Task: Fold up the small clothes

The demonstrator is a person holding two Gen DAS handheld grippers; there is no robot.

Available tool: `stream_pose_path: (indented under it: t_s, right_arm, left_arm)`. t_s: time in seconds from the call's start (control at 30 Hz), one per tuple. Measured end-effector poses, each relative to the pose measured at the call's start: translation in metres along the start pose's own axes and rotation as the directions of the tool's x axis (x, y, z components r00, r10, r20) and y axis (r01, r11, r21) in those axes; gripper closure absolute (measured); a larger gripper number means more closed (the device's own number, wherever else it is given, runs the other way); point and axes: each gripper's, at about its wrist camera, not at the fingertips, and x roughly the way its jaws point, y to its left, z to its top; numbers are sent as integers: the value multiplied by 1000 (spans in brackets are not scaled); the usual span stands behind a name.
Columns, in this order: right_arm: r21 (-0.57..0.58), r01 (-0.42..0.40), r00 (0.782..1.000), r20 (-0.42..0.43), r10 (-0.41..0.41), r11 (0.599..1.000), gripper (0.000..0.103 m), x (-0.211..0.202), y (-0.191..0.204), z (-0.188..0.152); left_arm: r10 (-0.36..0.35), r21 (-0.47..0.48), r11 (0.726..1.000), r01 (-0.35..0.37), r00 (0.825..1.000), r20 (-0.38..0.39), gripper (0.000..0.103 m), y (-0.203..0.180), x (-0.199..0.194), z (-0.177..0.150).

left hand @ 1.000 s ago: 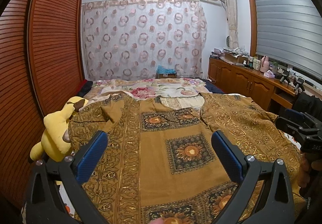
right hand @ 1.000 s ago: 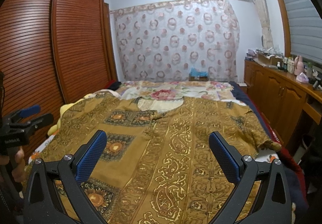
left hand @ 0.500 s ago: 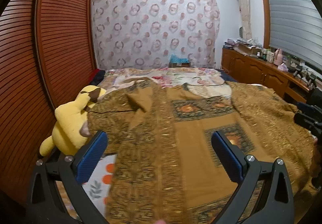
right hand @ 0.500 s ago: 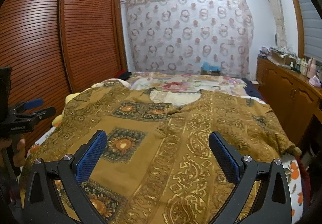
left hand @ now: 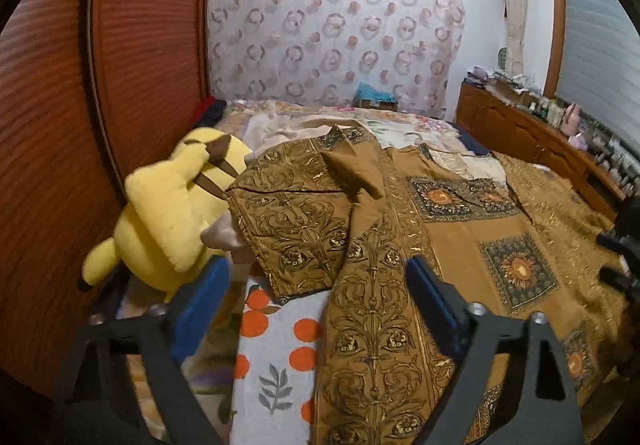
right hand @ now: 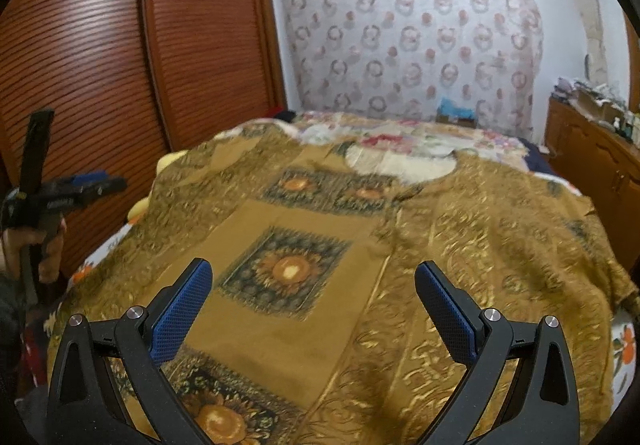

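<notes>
One brown patterned shirt lies spread flat on the bed, its sleeve beside the yellow plush toy. It looks light, limp and slippery; best pinched at the side hem. The left gripper is closing, nothing pinched; the right gripper gapes empty.

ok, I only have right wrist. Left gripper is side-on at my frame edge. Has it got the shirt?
Observer: No. The left gripper has its jaws closing with nothing between them; the shirt side edge lies just ahead.
Operator: What is the yellow thing beyond the sleeve?
Observer: A yellow plush toy; the sleeve lies right beside it, seemingly touching.
Operator: Sleeve flat?
Observer: Mostly, but a plain brown flap is turned over at the shoulder.
</notes>
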Motion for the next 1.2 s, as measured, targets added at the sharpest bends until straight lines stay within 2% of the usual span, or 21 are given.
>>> stream_pose_path:
  t_s: [0.1, 0.2, 0.23, 0.33, 0.57, 0.8, 0.83, 0.9, 0.93, 0.97, 1.03, 1.2]
  right_arm:
    - [-9, -13, 999, -33, 13, 1000, 0, 9, 4, -5]
    - [-20, -14, 998, -55, 13, 1000, 0, 14, 8, -7]
    - [-24, -16, 998, -59, 15, 1000, 0, 15, 9, -7]
    - [-47, -23, 998, -68, 19, 999, 0, 18, 15, -5]
    - [-95, -44, 998, -57, 38, 995, 0, 18, 30, 5]
    - [-89, -58, 996, -71, 52, 994, 0, 20, 31, -1]
    - [-85, -58, 996, -73, 52, 995, 0, 20, 31, -1]
    - [-79, -59, 996, -74, 53, 995, 0, 20, 30, -1]
    - [-76, -58, 996, -73, 52, 995, 0, 20, 29, 0]
    - [-75, -58, 996, -73, 52, 996, 0, 19, 29, 0]
    - [-71, -58, 996, -69, 53, 996, 0, 19, 28, 0]
    - [-62, -58, 996, -67, 54, 996, 0, 19, 26, -1]
  left_arm:
    - [-23, -28, 999, 22, 999, -26, 39, 11, 11, 5]
    - [-33, -44, 999, 30, 998, -54, 44, 18, 24, 11]
    - [-30, -48, 998, 27, 997, -70, 50, 21, 31, 13]
    - [1, -45, 999, -7, 992, -123, 59, 25, 52, 16]
    - [15, -69, 997, -30, 978, -207, 61, 38, 80, 10]
    - [-50, -113, 993, 23, 969, -243, 62, 45, 88, 4]
    - [-59, -103, 994, 34, 967, -246, 77, 43, 87, 4]
    - [-44, -74, 997, 27, 968, -247, 87, 39, 84, 4]
    - [-31, -53, 998, 19, 971, -236, 97, 36, 80, 5]
    - [-16, -33, 999, 9, 975, -222, 100, 33, 77, 7]
    - [9, 1, 1000, -9, 982, -189, 102, 28, 70, 12]
    - [-14, 46, 999, 18, 996, -87, 103, 6, 43, 35]
